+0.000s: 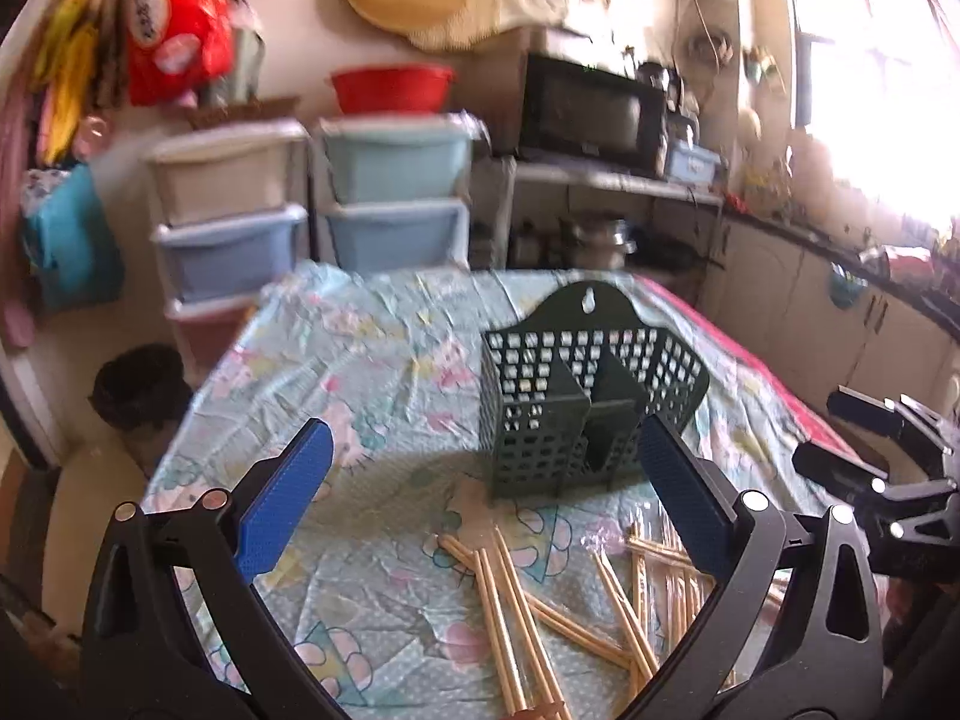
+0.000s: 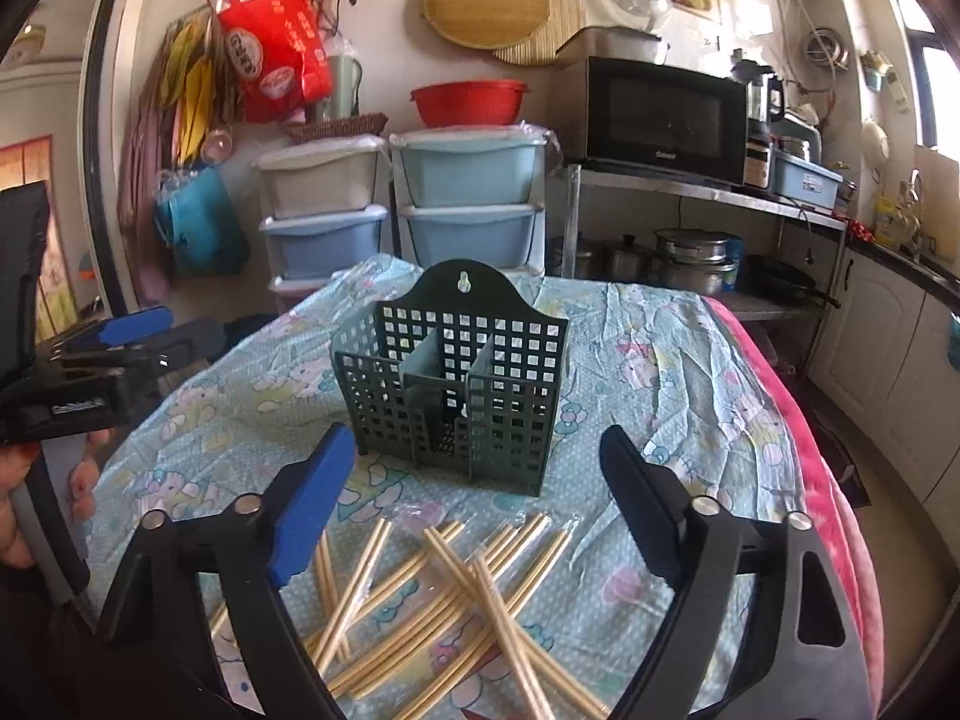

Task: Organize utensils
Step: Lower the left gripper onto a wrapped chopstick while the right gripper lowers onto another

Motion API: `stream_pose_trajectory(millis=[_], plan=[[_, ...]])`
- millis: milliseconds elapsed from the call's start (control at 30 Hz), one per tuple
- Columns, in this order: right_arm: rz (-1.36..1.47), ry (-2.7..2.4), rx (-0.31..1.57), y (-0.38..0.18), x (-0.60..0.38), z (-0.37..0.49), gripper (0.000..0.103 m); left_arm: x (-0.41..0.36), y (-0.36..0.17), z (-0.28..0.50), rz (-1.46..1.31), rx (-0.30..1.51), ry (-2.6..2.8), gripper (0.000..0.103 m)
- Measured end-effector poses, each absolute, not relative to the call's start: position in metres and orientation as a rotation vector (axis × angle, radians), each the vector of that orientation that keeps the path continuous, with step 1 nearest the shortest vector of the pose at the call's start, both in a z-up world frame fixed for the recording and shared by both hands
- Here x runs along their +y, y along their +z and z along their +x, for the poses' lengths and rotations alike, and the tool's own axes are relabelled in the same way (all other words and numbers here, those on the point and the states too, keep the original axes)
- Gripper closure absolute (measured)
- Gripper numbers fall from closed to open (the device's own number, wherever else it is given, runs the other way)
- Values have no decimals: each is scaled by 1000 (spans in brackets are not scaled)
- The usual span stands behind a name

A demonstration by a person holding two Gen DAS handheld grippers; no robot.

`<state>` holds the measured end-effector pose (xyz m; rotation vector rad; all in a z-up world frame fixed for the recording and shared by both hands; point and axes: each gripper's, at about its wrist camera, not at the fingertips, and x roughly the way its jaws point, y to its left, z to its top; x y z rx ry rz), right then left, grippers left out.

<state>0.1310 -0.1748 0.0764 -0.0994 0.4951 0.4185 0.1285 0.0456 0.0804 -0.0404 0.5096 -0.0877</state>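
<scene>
A dark green slotted utensil holder (image 1: pixel 585 414) stands upright on the table, with empty compartments; it also shows in the right wrist view (image 2: pixel 462 384). Several wooden chopsticks (image 1: pixel 522 600) lie scattered on the cloth in front of it, seen too in the right wrist view (image 2: pixel 456 594). My left gripper (image 1: pixel 486 480) is open and empty, above the chopsticks and short of the holder. My right gripper (image 2: pixel 480 474) is open and empty, also above the chopsticks. Each gripper shows at the edge of the other's view: the right one (image 1: pixel 864 456), the left one (image 2: pixel 114 348).
The table (image 2: pixel 672 372) has a pale blue floral cloth with a pink edge on the right. Behind it stand stacked plastic drawers (image 2: pixel 468 204), a shelf with a microwave (image 2: pixel 660 114) and pots, and a counter at the right.
</scene>
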Motion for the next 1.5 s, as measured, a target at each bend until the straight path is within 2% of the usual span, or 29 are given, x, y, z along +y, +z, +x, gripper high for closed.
stream_pose_trajectory(millis=[100, 167, 267, 300, 367, 433, 467, 567, 767, 1500], plan=[[-105, 423, 550, 71, -179, 147, 32, 45, 70, 149, -25, 597, -92, 9], [-93, 427, 588, 66, -184, 156, 41, 47, 60, 160, -41, 652, -139, 12], [-87, 447, 631, 57, -191, 163, 50, 48, 46, 170, -31, 705, -157, 25], [-92, 455, 647, 53, -192, 165, 53, 49, 41, 173, -35, 724, -173, 27], [-109, 459, 669, 47, -191, 166, 62, 50, 28, 178, -32, 765, -177, 40], [-124, 462, 699, 39, -190, 170, 70, 50, 18, 182, -30, 799, -188, 47], [-128, 468, 723, 33, -189, 173, 75, 51, 12, 184, -34, 820, -197, 54], [-130, 494, 779, 18, -185, 179, 81, 54, -2, 189, -53, 882, -219, 66], [-158, 542, 852, -6, -173, 187, 82, 65, -23, 187, -77, 953, -247, 79], [-140, 619, 944, -32, -154, 207, 82, 71, -46, 189, -123, 1016, -312, 80]])
